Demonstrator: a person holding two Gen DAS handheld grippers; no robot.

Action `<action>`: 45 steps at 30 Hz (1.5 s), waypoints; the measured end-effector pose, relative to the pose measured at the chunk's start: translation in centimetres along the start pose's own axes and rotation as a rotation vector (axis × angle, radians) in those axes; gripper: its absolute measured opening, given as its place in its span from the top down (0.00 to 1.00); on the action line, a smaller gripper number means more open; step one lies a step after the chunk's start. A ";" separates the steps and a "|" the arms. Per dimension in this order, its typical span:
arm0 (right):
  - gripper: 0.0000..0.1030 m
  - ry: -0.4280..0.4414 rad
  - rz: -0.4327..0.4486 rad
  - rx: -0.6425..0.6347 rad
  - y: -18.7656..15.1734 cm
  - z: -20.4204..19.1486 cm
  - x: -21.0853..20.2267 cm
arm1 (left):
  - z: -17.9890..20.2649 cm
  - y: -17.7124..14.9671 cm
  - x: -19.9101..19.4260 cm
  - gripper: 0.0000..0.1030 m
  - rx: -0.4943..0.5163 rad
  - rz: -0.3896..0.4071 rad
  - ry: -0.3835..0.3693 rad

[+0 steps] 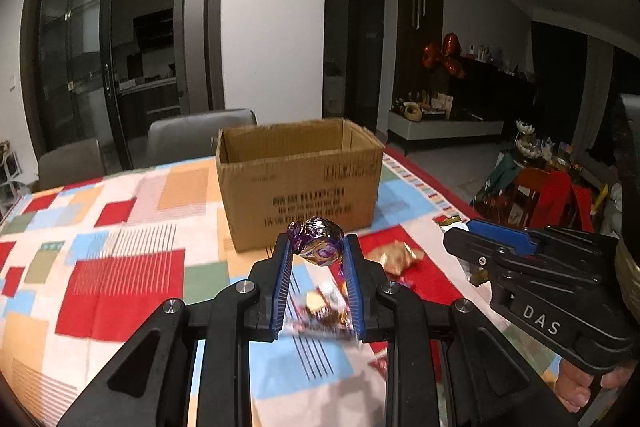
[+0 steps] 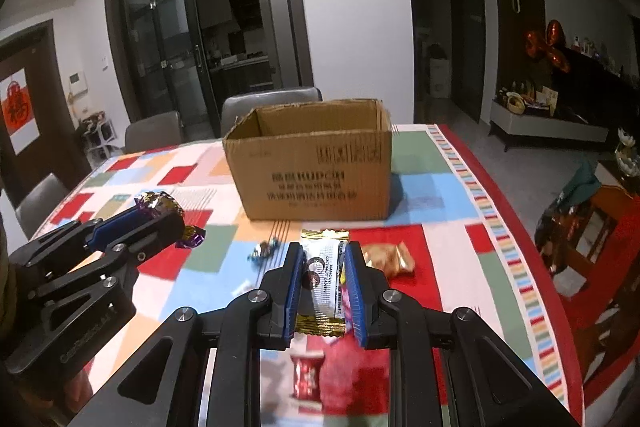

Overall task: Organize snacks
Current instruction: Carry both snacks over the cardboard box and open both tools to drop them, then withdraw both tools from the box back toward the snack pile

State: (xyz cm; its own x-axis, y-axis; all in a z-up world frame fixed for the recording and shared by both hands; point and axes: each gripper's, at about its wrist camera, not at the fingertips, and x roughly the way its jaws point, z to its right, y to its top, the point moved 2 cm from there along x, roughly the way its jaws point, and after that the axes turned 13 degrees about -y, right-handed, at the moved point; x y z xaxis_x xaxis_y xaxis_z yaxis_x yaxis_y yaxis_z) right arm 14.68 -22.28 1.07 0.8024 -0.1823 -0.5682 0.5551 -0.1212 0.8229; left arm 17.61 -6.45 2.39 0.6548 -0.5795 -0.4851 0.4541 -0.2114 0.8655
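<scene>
An open cardboard box (image 1: 300, 183) (image 2: 316, 171) stands on the table with the patchwork cloth (image 1: 120, 227) (image 2: 436, 195). My left gripper (image 1: 318, 243) (image 2: 162, 213) is shut on a purple foil candy (image 1: 318, 237) (image 2: 160, 203), held above the cloth in front of the box. My right gripper (image 2: 322, 253) (image 1: 456, 233) is shut on a long white and gold snack packet (image 2: 324, 279), also lifted in front of the box. A gold wrapped snack (image 1: 396, 257) (image 2: 390, 257) lies on the cloth near the box. More wrapped candies (image 1: 320, 311) lie below the left gripper.
A small blue foil candy (image 2: 262, 251) and a red wrapped candy (image 2: 306, 375) lie on the cloth. Grey chairs (image 1: 200, 135) (image 2: 272, 103) stand behind the table. The table's right edge (image 2: 520, 227) drops to the floor, with cluttered red furniture (image 1: 552, 195) beyond.
</scene>
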 end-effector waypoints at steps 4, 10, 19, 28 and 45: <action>0.78 0.025 -0.011 0.019 2.3 0.1 1.4 | -0.8 2.2 0.8 0.75 0.008 0.004 -0.002; 0.78 0.048 -0.019 0.024 5.7 -0.3 3.7 | -2.2 5.5 2.4 0.75 0.031 0.006 0.006; 0.78 0.047 -0.042 -0.018 11.2 -0.8 8.0 | -5.0 9.6 6.8 0.75 0.013 -0.069 -0.008; 0.78 0.080 -0.155 -0.037 14.8 -1.6 13.3 | -8.0 13.0 12.9 0.75 -0.053 -0.208 -0.032; 0.55 0.017 -0.262 0.037 15.0 0.6 18.4 | -10.6 13.5 16.3 0.33 -0.095 -0.243 0.045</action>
State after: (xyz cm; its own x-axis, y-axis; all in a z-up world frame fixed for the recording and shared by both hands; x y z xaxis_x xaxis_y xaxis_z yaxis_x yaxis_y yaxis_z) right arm 37.65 -28.04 2.97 0.6359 -0.1240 -0.7617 0.7364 -0.1980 0.6470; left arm 40.79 -10.39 4.87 0.5449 -0.4844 -0.6844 0.6546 -0.2643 0.7083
